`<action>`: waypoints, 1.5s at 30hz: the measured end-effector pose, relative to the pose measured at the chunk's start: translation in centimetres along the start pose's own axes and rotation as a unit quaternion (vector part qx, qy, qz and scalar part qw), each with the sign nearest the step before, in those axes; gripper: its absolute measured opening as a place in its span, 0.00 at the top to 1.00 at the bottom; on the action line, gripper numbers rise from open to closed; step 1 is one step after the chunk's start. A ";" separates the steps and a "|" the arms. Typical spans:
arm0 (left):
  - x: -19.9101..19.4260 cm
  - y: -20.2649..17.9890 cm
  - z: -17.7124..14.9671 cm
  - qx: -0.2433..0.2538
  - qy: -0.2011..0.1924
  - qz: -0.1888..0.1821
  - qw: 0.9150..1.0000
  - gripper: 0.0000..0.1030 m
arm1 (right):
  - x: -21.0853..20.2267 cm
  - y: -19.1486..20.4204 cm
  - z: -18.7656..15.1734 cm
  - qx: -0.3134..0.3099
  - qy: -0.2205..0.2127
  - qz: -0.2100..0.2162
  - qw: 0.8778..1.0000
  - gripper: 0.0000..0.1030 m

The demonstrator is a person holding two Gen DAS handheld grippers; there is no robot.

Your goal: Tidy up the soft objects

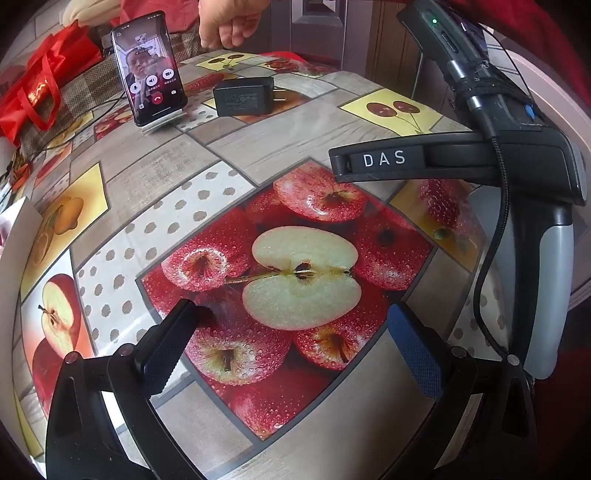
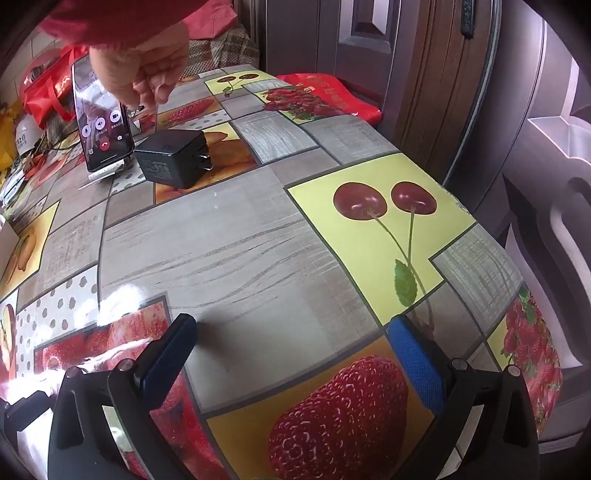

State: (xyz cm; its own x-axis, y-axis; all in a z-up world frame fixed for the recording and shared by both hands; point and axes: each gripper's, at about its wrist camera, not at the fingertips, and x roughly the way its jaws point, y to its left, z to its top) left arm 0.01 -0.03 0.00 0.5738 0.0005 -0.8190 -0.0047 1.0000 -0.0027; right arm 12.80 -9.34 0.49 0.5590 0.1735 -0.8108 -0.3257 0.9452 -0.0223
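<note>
No soft object lies on the table in either view. My left gripper (image 1: pixel 291 317) is open and empty, low over the fruit-print tablecloth (image 1: pixel 258 155). My right gripper (image 2: pixel 291 328) is open and empty over the same cloth (image 2: pixel 240 240). The right gripper's body, marked DAS (image 1: pixel 384 159), shows at the right of the left wrist view, resting by the table's right edge. A bare hand (image 2: pixel 147 70) reaches down near the phone at the far side; it also shows in the left wrist view (image 1: pixel 229 22).
A phone (image 1: pixel 149 66) on a stand shows a video call at the far left; it also shows in the right wrist view (image 2: pixel 101 122). A black charger (image 1: pixel 243 96) lies beside it. Red bags (image 1: pixel 40 85) sit beyond the table. A dark door (image 2: pixel 480 92) stands right.
</note>
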 end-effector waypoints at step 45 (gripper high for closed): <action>0.0 0.0 0.1 -0.001 -0.015 -0.032 0.999 0.00 | 0.0 0.1 0.0 0.001 -0.002 -0.003 1.000 0.00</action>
State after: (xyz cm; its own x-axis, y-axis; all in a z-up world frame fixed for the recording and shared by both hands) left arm 0.03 -0.04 0.07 0.5970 -0.0637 -0.7997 0.0316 0.9979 -0.0559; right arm 12.82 -9.27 0.49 0.5640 0.1688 -0.8083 -0.3206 0.9469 -0.0260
